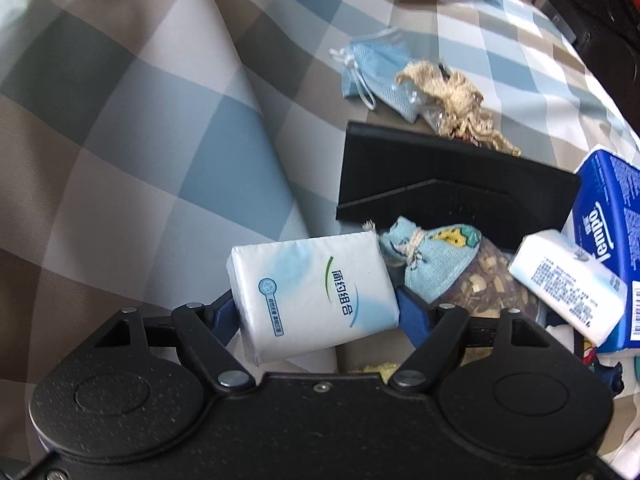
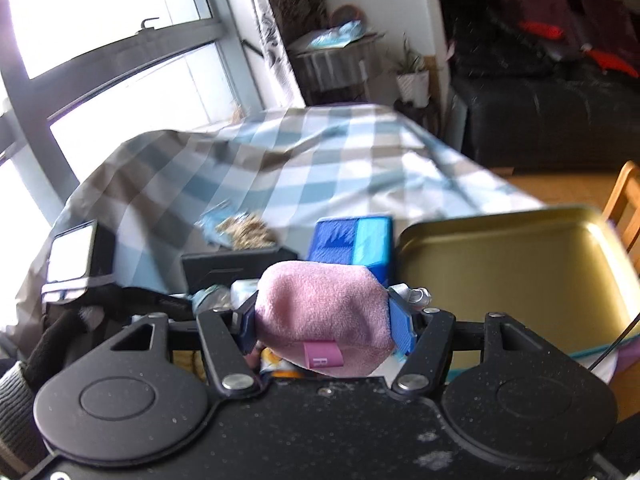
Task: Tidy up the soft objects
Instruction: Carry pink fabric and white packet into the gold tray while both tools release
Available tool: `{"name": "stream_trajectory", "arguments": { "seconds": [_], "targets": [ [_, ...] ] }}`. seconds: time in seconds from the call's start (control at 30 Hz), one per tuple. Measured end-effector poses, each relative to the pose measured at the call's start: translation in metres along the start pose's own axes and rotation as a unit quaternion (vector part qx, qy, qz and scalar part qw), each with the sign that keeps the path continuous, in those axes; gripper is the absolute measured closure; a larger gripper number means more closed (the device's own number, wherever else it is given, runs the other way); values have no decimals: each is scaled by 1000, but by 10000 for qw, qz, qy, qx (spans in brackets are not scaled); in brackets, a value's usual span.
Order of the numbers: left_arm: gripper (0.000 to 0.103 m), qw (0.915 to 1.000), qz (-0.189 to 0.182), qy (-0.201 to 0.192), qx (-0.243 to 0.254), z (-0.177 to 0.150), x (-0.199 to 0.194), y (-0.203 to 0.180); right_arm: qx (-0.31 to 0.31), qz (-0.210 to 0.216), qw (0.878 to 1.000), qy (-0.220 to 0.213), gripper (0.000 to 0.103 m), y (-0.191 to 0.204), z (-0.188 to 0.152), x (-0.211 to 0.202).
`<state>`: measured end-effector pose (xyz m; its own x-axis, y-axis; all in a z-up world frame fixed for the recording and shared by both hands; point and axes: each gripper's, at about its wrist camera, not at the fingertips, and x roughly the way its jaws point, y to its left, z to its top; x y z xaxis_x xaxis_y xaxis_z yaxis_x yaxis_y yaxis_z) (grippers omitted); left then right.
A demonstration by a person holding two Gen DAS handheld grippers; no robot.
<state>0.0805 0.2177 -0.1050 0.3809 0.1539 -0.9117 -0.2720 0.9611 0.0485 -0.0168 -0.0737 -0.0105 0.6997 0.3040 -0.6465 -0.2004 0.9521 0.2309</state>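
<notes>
My left gripper [image 1: 318,312] is shut on a white tissue pack [image 1: 312,294] with green and blue print, held above the checked cloth [image 1: 140,140]. Beside it lie a blue drawstring sachet [image 1: 432,260], a second white tissue pack [image 1: 568,284] and a blue Tempo tissue pack [image 1: 612,216]. My right gripper [image 2: 324,320] is shut on a pink soft cloth [image 2: 320,312] with a pink tag, held above the pile. A gold metal tray [image 2: 520,264] sits to its right.
A black box [image 1: 448,184] stands behind the pile. A blue mesh pouch [image 1: 380,68] and a beige fibre bundle [image 1: 452,100] lie farther back. In the right wrist view there are a blue box [image 2: 352,244], a small device [image 2: 76,256], a window, a dark sofa and a wooden chair [image 2: 628,200].
</notes>
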Motion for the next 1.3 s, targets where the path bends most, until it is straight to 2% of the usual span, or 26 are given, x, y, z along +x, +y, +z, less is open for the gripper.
{"name": "stream_trajectory", "arguments": {
  "seconds": [0.17,0.33,0.57,0.7,0.77,0.9,1.1,1.3],
  "targets": [
    [29,9987,110,-504,22,0,-17,-1,-118,-237,9994,-241,41,-31,26,-11],
    [29,9974,166,-624,307,-4,-26,-16,62,-514,9984,-221,41,-73,53,-11],
    [29,9956,14,-712,617,-10,-57,-51,406,-1043,9937,54,41,-133,86,0],
    [29,9913,-258,-903,921,-7,-85,-87,467,-1321,9901,-21,41,-155,98,2],
    [29,9883,-397,-1001,1078,-5,-99,-109,696,-1355,9883,-67,41,-167,99,1],
    [29,9805,-750,-1075,1462,-6,-118,-158,1306,-1410,9813,115,41,-193,94,1],
    [29,9658,-1241,-929,2077,-20,-119,-230,1936,-1295,9724,130,41,-215,88,-4],
    [29,9620,-1461,-546,2242,-30,-100,-275,2007,-1093,9734,131,41,-216,86,-6]
  ]
}}
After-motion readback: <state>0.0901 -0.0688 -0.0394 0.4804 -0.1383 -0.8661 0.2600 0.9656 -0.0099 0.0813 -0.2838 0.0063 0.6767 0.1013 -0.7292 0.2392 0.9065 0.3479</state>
